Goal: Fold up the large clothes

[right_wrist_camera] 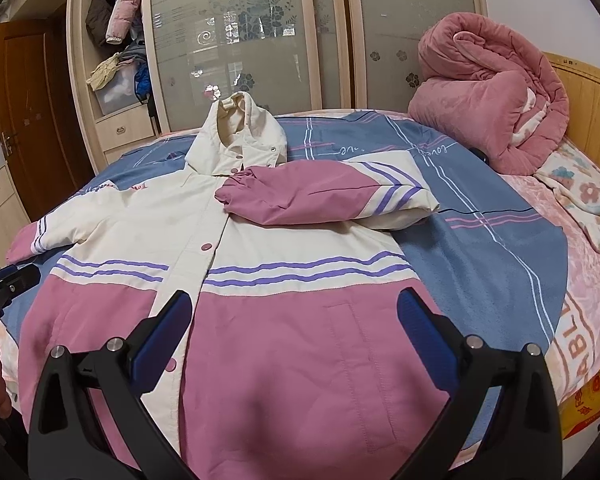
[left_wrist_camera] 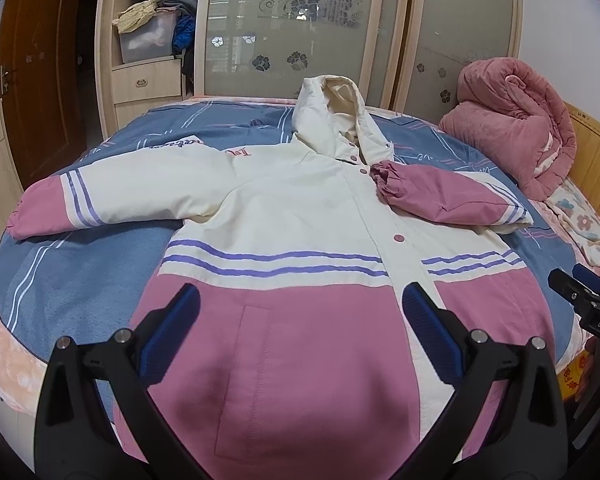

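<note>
I am reading "DAS" on the right gripper [left_wrist_camera: 580, 292] body at 3 o'clock in my left view; script on the blue bedspread [right_wrist_camera: 480, 248] is too warped to read. The jacket [left_wrist_camera: 284, 216] is lying front-up on the bed, its long axis running hem at 6 o'clock to hood [left_wrist_camera: 336, 116] at 12. Its padded shell is cream above 2 purple stripes, pink below, snap-fastened. One sleeve [right_wrist_camera: 320, 196] is lying folded across the chest. I am holding both the left gripper [left_wrist_camera: 302, 304] and right gripper spread wide, empty, above the hem.

A cream and pink jacket [left_wrist_camera: 292, 216] is banded with purple stripes; the bedsheet [right_wrist_camera: 480, 240] is coloured blue.
</note>
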